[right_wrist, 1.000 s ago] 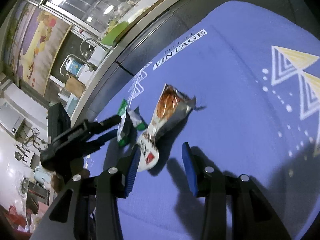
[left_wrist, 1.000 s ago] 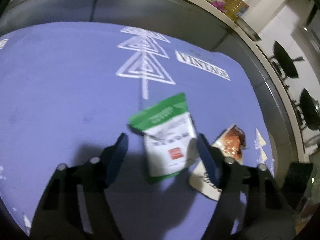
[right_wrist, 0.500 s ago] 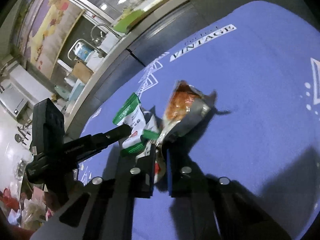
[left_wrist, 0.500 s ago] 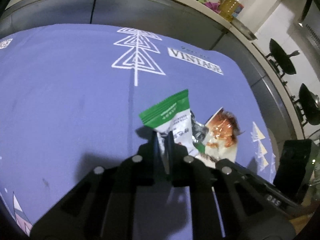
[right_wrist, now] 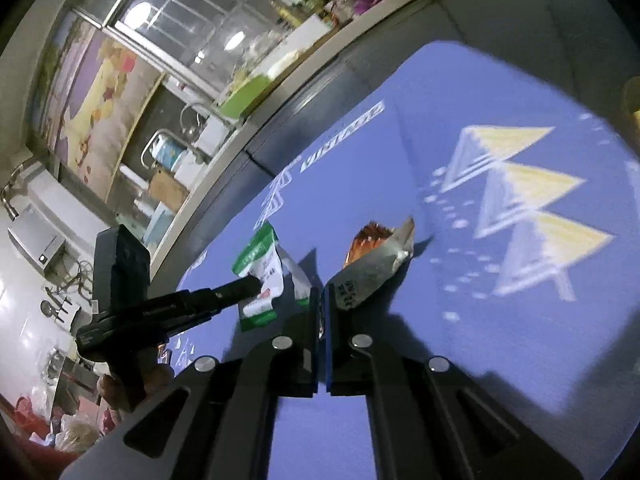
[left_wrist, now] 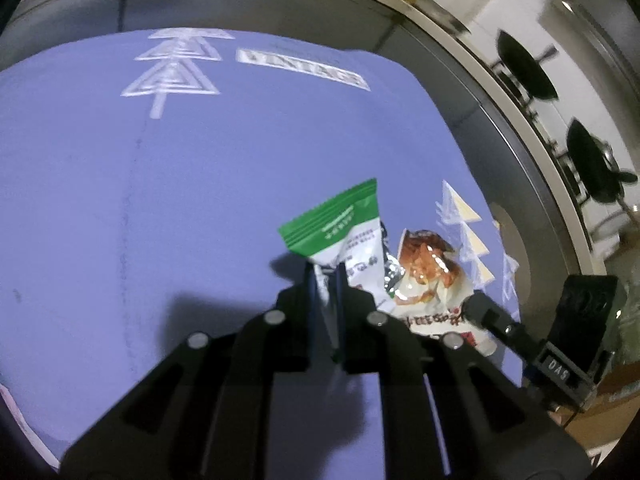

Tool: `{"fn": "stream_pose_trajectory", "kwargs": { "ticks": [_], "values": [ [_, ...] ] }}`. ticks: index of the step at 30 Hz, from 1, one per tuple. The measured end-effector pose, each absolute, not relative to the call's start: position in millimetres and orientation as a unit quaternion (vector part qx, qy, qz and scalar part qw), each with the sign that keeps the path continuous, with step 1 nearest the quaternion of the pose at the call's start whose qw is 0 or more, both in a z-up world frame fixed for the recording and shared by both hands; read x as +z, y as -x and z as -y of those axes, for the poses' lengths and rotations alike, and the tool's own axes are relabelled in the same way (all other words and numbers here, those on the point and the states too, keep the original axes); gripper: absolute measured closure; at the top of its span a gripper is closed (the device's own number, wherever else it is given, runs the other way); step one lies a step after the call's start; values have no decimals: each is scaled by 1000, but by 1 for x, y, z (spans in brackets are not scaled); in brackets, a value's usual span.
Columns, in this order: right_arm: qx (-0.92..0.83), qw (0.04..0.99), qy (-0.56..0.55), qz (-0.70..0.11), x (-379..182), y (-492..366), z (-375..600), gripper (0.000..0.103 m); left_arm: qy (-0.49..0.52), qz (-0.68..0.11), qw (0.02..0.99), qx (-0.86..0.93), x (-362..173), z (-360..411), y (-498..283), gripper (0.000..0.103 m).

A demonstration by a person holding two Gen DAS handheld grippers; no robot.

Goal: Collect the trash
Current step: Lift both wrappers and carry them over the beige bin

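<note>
My left gripper [left_wrist: 325,276] is shut on the lower edge of a green-and-white snack packet [left_wrist: 340,226], which stands up from its jaws above the purple cloth. My right gripper [right_wrist: 321,296] is shut on the bottom of an orange-and-silver snack wrapper [right_wrist: 376,254], also lifted off the cloth. In the left wrist view the orange wrapper [left_wrist: 426,264] hangs just right of the green packet, with the right gripper [left_wrist: 476,306] reaching in from the right. In the right wrist view the green packet [right_wrist: 260,260] is held by the left gripper [right_wrist: 250,284] at left.
A purple tablecloth [left_wrist: 160,200] with white tree prints and a "VINTAGE" label covers the table. A grey counter [left_wrist: 280,4] runs behind it. Black stools [left_wrist: 524,68] stand to the right. A person's hand [right_wrist: 132,384] holds the left gripper's handle.
Both grippers went from open around the packets to shut on them. The two packets have come up off the cloth and drifted toward the right side of the table.
</note>
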State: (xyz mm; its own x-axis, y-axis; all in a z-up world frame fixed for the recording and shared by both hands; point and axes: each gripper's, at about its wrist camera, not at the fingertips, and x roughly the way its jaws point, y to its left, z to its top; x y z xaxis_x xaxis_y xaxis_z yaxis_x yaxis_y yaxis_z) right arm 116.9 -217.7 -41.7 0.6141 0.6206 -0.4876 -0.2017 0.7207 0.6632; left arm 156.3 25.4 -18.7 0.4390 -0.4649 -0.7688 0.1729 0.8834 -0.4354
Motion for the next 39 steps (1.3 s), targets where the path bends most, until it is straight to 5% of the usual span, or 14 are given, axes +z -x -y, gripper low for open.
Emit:
{"fn": "stream_pose_trajectory", "kwargs": {
  "ticks": [8, 16, 18, 23, 24, 28, 30, 31, 33, 39],
  "values": [
    [200, 868, -320, -322, -32, -91, 282, 103, 87, -493, 829, -249, -1, 64, -156, 94],
    [197, 787, -454, -369, -79, -87, 319, 102, 79, -491, 834, -239, 1, 72, -158, 94],
    [210, 780, -446, -385, -83, -90, 318, 96, 88, -494, 835, -228, -2, 59, -157, 94],
    [260, 793, -401, -378, -65, -97, 297, 38, 105, -495, 837, -208, -5, 19, -147, 94],
    [259, 804, -381, -376, -58, -99, 289, 37, 107, -495, 837, -205, -5, 14, -145, 94],
    [270, 815, -313, -405, -54, -117, 257, 41, 115, -496, 837, -199, -7, 1, -139, 94],
    [280, 817, -278, -420, -56, -125, 236, 61, 114, -496, 838, -199, -6, 2, -137, 94],
    [283, 815, -270, -427, -60, -126, 230, 85, 113, -496, 837, -201, -5, 4, -137, 94],
    [292, 807, -274, -433, -72, -129, 223, 103, 108, -495, 837, -207, -2, 14, -137, 94],
    [232, 844, -317, -365, -53, -102, 293, 103, 90, -486, 830, -258, 17, 73, -147, 94]
  ]
}}
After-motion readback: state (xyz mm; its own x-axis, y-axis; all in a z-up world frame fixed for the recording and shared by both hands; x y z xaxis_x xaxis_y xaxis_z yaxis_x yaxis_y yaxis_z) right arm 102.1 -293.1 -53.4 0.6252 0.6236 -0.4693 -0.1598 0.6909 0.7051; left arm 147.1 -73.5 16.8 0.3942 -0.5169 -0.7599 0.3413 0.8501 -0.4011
